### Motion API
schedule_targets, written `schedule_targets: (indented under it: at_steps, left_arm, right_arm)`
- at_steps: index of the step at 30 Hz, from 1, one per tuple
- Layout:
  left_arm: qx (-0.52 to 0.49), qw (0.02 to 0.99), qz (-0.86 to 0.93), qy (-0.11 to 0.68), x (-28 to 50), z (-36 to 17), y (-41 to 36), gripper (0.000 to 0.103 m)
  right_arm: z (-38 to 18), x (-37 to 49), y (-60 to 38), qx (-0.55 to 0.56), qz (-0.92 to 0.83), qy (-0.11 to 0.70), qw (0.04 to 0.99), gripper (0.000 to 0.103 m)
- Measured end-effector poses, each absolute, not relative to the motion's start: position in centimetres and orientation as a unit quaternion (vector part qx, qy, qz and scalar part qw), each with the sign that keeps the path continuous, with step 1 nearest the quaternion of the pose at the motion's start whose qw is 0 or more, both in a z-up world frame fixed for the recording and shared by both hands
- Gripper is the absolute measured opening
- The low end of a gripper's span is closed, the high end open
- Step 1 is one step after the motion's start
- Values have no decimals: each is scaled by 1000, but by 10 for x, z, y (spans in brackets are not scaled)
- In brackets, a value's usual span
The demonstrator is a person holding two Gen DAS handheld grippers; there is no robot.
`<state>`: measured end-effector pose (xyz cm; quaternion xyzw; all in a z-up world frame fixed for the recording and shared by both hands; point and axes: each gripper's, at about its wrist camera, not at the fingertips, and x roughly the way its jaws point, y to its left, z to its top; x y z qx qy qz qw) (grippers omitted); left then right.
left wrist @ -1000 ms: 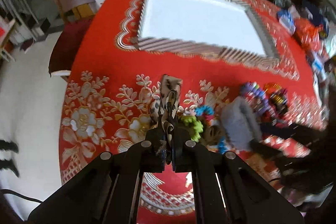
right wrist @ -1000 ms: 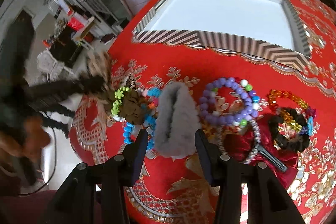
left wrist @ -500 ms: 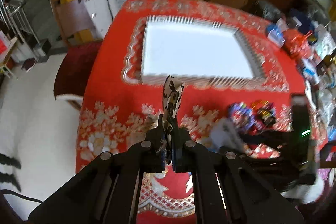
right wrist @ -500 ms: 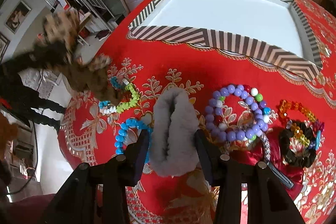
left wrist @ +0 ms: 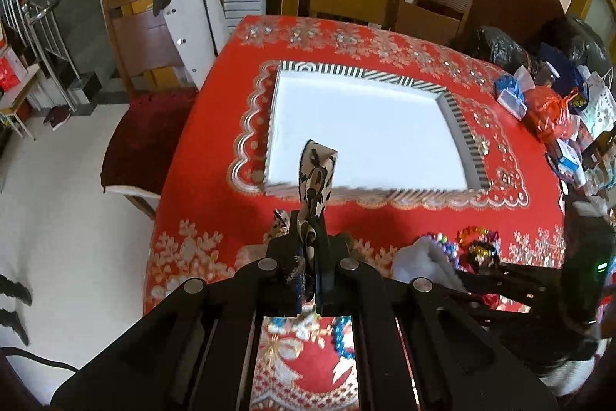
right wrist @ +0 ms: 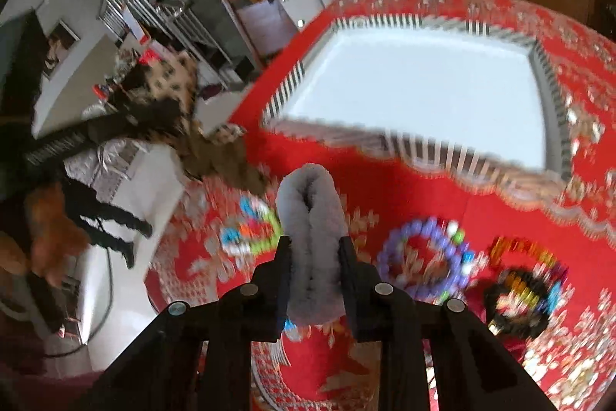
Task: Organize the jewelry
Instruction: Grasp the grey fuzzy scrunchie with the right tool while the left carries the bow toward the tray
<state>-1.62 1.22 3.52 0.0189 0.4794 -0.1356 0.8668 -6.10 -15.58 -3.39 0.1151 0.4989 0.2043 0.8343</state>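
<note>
Grey fuzzy scrunchie, mid-frame, now squeezed as right gripper jaws keep closing, lifted off red tablecloth. Left gripper fully clamped on leopard-print scrunchie, raised toward empty white tray upper centre. Both ready for drop-off.

A red cloth with silver-and-gold floral embroidery covers the surface. On it sits a white tray rimmed in black-and-white stripes. A leopard-print scrunchie, cream with dark brown spots, shows against it; a fluffy grey scrunchie fills the other view. Nearby lie a purple bead bracelet, a blue-and-green bead bracelet and a black scrunchie among multicoloured beads.
</note>
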Motion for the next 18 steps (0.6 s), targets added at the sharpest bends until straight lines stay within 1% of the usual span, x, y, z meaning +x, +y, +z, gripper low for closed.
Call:
schedule_targets:
  at_steps: [3, 9, 18]
  left_arm:
    - [23, 870, -132, 475, -2, 35, 5, 2]
    - [30, 873, -135, 468, 33, 35, -9, 2]
    - [25, 865, -136, 483, 101, 13, -21, 2]
  right_arm:
    - [-15, -45, -166, 117, 194, 481, 847, 23]
    - [-5, -2, -179, 122, 158, 474, 857, 23]
    - [-21, 59, -184, 139, 119, 490, 852, 23]
